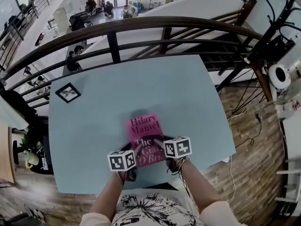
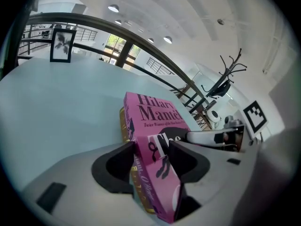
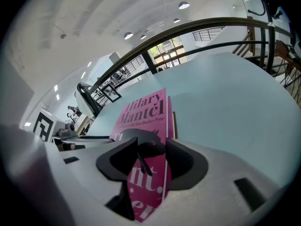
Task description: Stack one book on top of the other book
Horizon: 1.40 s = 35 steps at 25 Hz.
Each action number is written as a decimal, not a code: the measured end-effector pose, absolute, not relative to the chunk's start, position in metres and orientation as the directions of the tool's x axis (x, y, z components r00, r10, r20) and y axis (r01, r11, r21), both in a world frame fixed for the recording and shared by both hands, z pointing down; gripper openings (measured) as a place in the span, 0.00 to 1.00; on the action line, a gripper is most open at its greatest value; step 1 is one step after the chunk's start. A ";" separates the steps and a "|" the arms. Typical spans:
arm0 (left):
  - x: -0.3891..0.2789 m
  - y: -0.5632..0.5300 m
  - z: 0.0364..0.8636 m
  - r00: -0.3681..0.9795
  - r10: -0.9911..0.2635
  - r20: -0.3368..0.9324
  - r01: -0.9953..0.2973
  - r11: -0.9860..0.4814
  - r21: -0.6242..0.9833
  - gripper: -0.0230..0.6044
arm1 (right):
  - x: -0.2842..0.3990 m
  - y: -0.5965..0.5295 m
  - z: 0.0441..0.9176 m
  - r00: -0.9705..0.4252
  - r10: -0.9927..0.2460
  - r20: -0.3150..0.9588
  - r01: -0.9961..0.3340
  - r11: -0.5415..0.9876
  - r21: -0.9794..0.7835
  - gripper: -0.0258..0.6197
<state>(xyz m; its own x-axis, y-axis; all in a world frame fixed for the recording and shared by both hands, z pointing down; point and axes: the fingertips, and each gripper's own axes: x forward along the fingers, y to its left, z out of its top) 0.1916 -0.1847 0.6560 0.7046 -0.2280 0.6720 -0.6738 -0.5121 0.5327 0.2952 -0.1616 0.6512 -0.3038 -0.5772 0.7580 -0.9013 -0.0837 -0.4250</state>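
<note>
- Pale blue surface (image 1: 94,121) was seen beside a dark curved railing (image 1: 141,25), with a small framed picture (image 1: 68,92) lying near its far left corner.
- A pink book (image 1: 141,128) was found near the middle of the near edge, cover up.
- The left gripper (image 1: 133,153) was closed on the pink book's near left corner, with the cover and spine pinched between the jaws (image 2: 151,152).
- The right gripper (image 1: 159,144) was clamped on the near right corner, the book filling the gap between the jaws (image 3: 151,149).
- A second book (image 2: 123,122), yellowish at its edge, was glimpsed under the pink one and largely covered by it; a brown sliver (image 3: 175,125) was visible beside the pink edge.
- Whether the pink book lay fully on it could not be judged.
</note>
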 end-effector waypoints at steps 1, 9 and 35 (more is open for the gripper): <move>0.193 -0.185 0.657 0.704 -0.229 0.673 -0.673 -0.518 0.528 0.38 | 0.297 -0.163 0.654 -0.305 -0.578 0.757 -0.899 -0.089 -0.430 0.32; 0.196 -0.188 0.658 0.715 -0.225 0.662 -0.655 -0.546 0.522 0.38 | 0.303 -0.164 0.659 -0.287 -0.600 0.747 -0.895 -0.110 -0.432 0.34; 0.122 -0.194 0.489 0.708 -0.607 0.361 -0.698 -0.679 0.228 0.06 | 0.268 -0.157 0.472 -0.159 -0.931 0.328 -0.981 0.113 -0.156 0.03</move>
